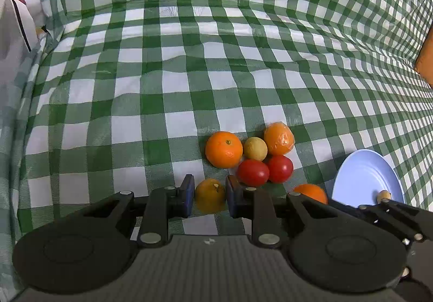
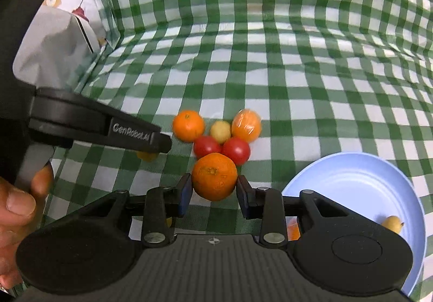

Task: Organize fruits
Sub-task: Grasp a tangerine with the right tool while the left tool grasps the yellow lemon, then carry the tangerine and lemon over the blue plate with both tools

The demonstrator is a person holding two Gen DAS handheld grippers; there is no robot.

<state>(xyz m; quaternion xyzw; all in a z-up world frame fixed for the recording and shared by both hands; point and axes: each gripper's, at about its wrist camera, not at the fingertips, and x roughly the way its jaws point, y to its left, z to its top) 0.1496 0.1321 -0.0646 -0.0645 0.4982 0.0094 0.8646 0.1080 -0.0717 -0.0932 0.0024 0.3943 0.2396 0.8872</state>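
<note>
My left gripper (image 1: 210,193) is shut on a small yellow-orange fruit (image 1: 210,195), its blue pads against both sides. From the right wrist view the left gripper (image 2: 159,145) reaches in from the left with that fruit (image 2: 147,156) under its tip. My right gripper (image 2: 215,189) is shut on a mandarin (image 2: 214,176), just in front of the pile. The pile holds an orange (image 1: 223,149), a small yellow fruit (image 1: 255,148), a plastic-wrapped orange (image 1: 278,138) and two tomatoes (image 1: 253,172). To the right lies a light blue plate (image 2: 351,183) with a small yellow fruit (image 2: 392,223) on it.
A green-and-white checked cloth (image 1: 189,72) covers the surface and rises at the back. White fabric and a bag (image 2: 54,31) stand at the far left. An orange object (image 1: 426,58) shows at the right edge. A person's hand (image 2: 19,204) holds the left gripper.
</note>
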